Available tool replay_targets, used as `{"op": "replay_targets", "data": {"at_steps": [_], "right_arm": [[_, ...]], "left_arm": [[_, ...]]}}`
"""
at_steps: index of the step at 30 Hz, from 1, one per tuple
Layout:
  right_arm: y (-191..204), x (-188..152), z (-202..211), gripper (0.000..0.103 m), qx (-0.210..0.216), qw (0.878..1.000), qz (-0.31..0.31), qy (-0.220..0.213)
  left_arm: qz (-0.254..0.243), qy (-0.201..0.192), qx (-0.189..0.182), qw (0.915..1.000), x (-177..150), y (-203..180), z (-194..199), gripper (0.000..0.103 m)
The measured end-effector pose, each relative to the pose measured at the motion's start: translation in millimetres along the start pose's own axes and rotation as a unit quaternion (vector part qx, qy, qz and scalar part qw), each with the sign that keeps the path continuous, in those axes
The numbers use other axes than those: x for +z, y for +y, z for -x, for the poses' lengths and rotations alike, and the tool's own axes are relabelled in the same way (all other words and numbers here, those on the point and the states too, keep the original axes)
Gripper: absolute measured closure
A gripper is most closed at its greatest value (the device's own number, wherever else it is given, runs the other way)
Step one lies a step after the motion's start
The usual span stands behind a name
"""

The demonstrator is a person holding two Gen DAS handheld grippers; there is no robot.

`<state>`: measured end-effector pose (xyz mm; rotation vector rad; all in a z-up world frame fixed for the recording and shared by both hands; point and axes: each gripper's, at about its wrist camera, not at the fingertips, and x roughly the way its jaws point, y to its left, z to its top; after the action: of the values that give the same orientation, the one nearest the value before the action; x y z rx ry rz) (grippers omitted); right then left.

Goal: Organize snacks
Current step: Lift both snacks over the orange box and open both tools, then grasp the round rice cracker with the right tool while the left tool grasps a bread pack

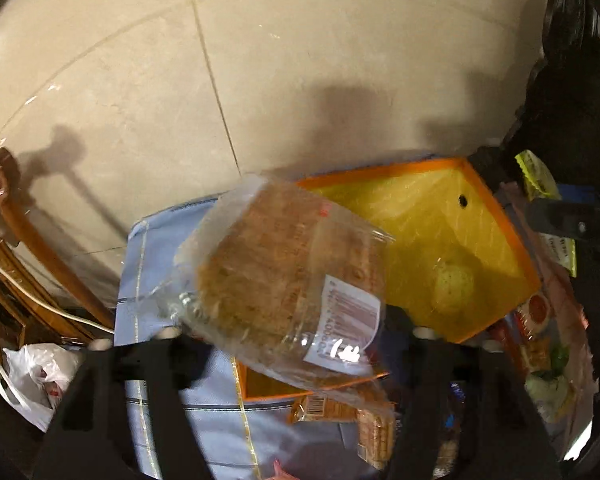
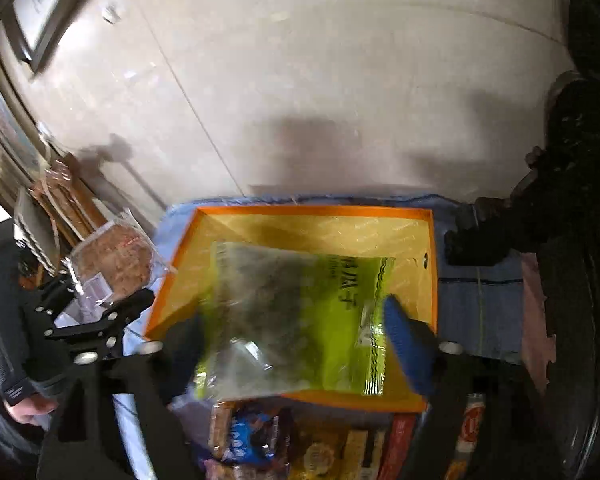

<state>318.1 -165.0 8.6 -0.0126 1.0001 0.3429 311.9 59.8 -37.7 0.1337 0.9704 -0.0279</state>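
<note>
My left gripper (image 1: 288, 336) is shut on a clear bag of brown bread (image 1: 284, 276) and holds it above the left edge of the orange-rimmed yellow tray (image 1: 496, 216). A pale round snack (image 1: 454, 288) lies in the tray. My right gripper (image 2: 296, 340) is shut on a green snack bag (image 2: 300, 312) and holds it over the tray (image 2: 316, 213). The right wrist view also shows the left gripper (image 2: 100, 316) with the bread bag (image 2: 116, 260) at the tray's left side.
The tray sits on a blue cloth (image 1: 204, 412) over a table. Several snack packs (image 2: 248, 436) lie at the tray's near edge and more (image 1: 540, 344) at its right. A wooden chair (image 1: 16, 240) and a white plastic bag (image 1: 32, 376) stand left. Tiled floor lies beyond.
</note>
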Motion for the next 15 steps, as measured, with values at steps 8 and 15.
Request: {"op": "replay_targets", "data": {"at_steps": [8,15], "right_arm": [[-34,-63,14,0.003,-0.051,0.998,0.001,0.022],[-151,-140,0,0.003,-0.107,0.981,-0.151,0.060]], "left_arm": [[-0.020,0.011,0.031,0.9993,-65,8,-13,0.004],[-0.032,0.067,0.016,0.9971,-157,8,-46,0.004]]}}
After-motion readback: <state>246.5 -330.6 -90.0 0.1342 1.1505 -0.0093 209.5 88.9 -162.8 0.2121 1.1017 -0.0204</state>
